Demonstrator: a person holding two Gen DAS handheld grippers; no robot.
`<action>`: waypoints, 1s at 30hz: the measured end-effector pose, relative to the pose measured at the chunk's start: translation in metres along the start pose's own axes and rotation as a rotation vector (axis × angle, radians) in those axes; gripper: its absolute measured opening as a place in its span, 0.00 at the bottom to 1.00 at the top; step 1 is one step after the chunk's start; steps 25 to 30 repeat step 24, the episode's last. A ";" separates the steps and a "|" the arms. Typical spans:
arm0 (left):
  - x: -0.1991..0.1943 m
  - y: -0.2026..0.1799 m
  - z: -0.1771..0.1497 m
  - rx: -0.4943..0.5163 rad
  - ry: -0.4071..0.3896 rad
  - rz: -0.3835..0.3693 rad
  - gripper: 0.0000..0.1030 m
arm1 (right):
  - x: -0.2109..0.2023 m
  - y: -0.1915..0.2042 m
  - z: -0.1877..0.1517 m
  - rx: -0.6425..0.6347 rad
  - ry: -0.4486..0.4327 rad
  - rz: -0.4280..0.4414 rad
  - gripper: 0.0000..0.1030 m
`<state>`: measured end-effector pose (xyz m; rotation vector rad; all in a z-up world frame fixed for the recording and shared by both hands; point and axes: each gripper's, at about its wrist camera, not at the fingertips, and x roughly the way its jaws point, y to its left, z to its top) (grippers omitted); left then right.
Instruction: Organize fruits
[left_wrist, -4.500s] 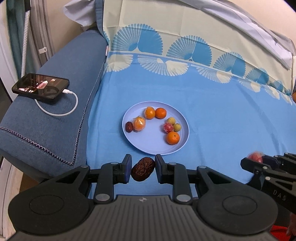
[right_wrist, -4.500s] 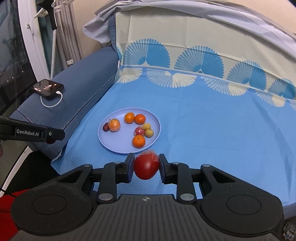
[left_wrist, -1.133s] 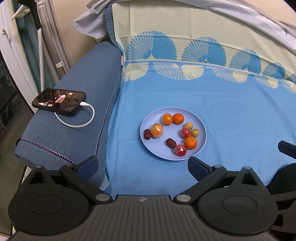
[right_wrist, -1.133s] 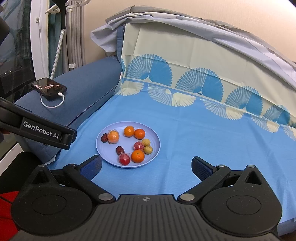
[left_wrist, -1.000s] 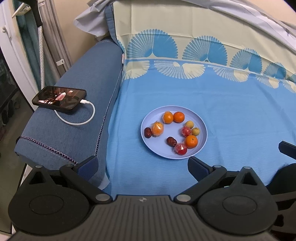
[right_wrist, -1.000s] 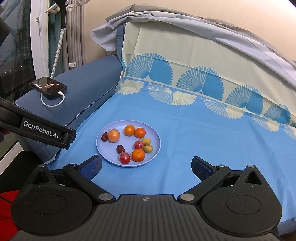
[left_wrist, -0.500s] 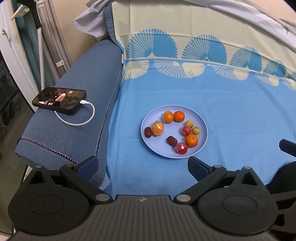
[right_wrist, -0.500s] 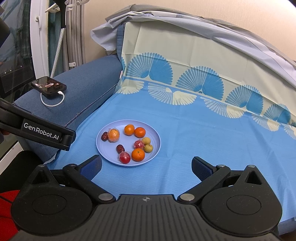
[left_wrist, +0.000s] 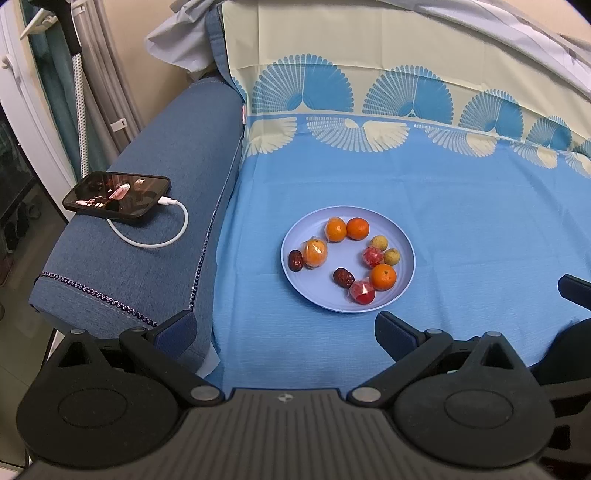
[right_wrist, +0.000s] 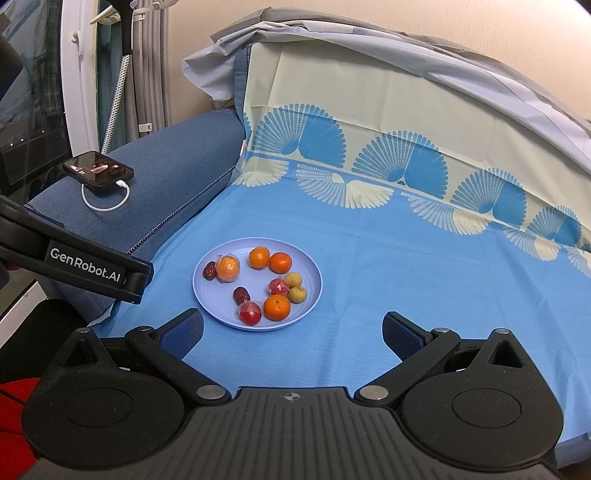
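Both sets of jaws gape wide here: the left hand-held gripper (left_wrist: 284, 328) and the right hand-held gripper (right_wrist: 293, 330) hang empty above the near edge of the blue sheet (left_wrist: 461, 206). All the fruit sits on the lilac plate (left_wrist: 404, 242), which lies on the sheet just beside the sofa arm (left_wrist: 177, 155). Two bare oranges (left_wrist: 357, 228) lie at the far rim, a wrapped orange (left_wrist: 315, 252) touches a dark date (left_wrist: 296, 260), and a second date (left_wrist: 343, 277) lies by a wrapped red fruit (left_wrist: 362, 291). A phone (left_wrist: 117, 192) rests on the sofa arm, cable plugged in.
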<state>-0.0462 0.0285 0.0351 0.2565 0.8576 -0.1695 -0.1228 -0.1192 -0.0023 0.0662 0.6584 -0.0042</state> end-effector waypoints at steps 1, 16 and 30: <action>0.001 0.000 0.000 0.000 0.001 0.000 1.00 | 0.000 0.000 0.000 0.000 0.000 0.000 0.99; 0.001 -0.001 0.000 0.004 0.006 0.003 1.00 | 0.000 0.001 -0.001 -0.003 0.002 0.002 0.99; 0.005 0.000 -0.001 0.001 0.027 0.002 1.00 | 0.002 0.003 -0.005 -0.004 0.007 0.008 0.99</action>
